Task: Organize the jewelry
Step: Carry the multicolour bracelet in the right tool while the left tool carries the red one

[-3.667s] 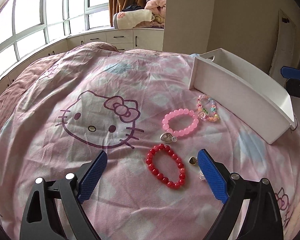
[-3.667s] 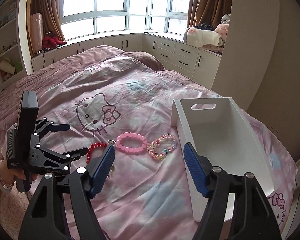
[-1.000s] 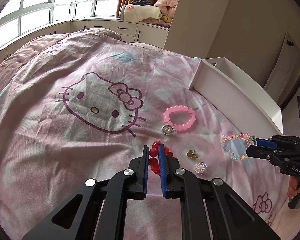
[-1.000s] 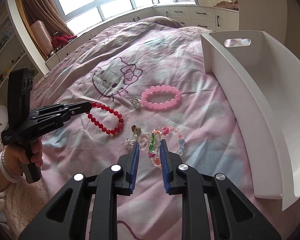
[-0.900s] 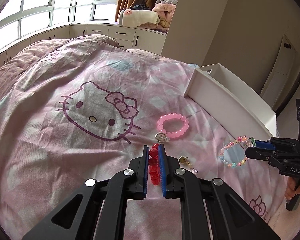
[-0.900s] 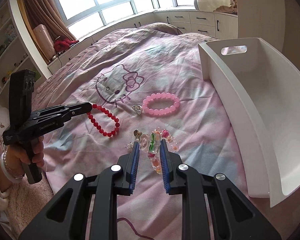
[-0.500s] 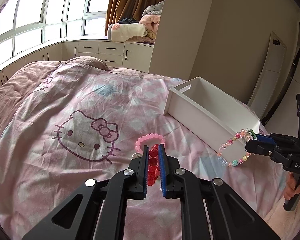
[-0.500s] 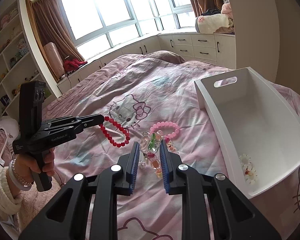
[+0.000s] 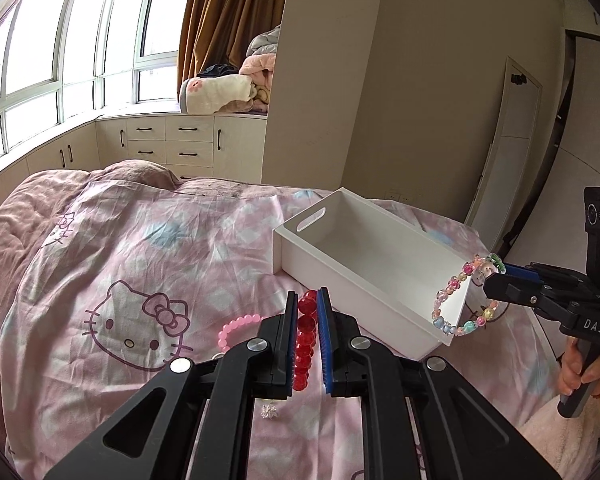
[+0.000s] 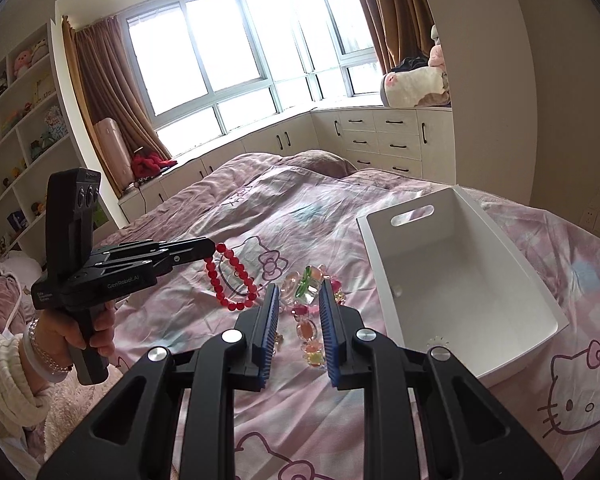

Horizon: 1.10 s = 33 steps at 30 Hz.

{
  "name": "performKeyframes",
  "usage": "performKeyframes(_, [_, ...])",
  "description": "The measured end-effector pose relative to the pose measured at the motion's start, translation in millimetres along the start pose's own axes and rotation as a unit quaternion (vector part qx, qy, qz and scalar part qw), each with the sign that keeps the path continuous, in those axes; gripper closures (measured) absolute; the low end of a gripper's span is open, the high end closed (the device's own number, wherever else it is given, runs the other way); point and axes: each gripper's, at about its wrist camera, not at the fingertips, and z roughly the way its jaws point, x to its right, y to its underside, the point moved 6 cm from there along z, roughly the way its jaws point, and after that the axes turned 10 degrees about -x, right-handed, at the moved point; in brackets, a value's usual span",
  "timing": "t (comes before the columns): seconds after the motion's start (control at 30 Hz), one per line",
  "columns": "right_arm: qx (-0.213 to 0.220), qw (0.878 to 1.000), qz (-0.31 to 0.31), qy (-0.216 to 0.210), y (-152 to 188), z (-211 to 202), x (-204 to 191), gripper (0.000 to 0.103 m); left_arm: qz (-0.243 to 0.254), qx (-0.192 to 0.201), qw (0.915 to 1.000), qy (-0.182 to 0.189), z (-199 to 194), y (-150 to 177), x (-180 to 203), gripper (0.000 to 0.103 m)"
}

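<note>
My left gripper (image 9: 303,300) is shut on a red bead bracelet (image 9: 305,336) and holds it up above the bed; the bracelet (image 10: 232,276) hangs from that gripper (image 10: 210,246) in the right wrist view. My right gripper (image 10: 299,292) is shut on a multicoloured bead bracelet (image 10: 308,320), lifted beside the white bin (image 10: 500,240). In the left wrist view that bracelet (image 9: 460,296) dangles from the right gripper (image 9: 494,276) at the bin's near end (image 9: 380,292). A pink bead bracelet (image 9: 236,326) lies on the bedspread.
The bed has a pink Hello Kitty cover (image 9: 140,320). A small sparkly charm (image 9: 269,411) lies on it below my left gripper. White drawers (image 9: 172,144) under the windows lie beyond the bed. A small flower piece (image 10: 436,340) lies in the bin.
Both grippers have risen higher above the bed with their bracelets held. The right gripper and its multicoloured bracelet have come nearer the bin's near end.
</note>
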Motion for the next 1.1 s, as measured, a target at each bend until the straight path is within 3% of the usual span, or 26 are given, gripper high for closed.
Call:
performKeyframes(0.33, [0.032, 0.999, 0.004, 0.032, -8.0, -44.9, 32.8, 0.082, 0.049, 0.014, 0.9985, 0.023, 2.9, -43.4, 55.9, 0.088])
performKeyframes(0.63, [0.033, 0.997, 0.013, 0.066, -13.0, -55.1, 65.6, 0.082, 0.092, 0.021, 0.9949, 0.036, 24.9, -79.8, 102.0, 0.088])
performKeyframes(1.1, [0.005, 0.995, 0.045, 0.093, -24.0, -35.7, 121.5, 0.082, 0.112, -0.039, 0.9918, 0.047, 105.0, -103.2, 128.1, 0.088])
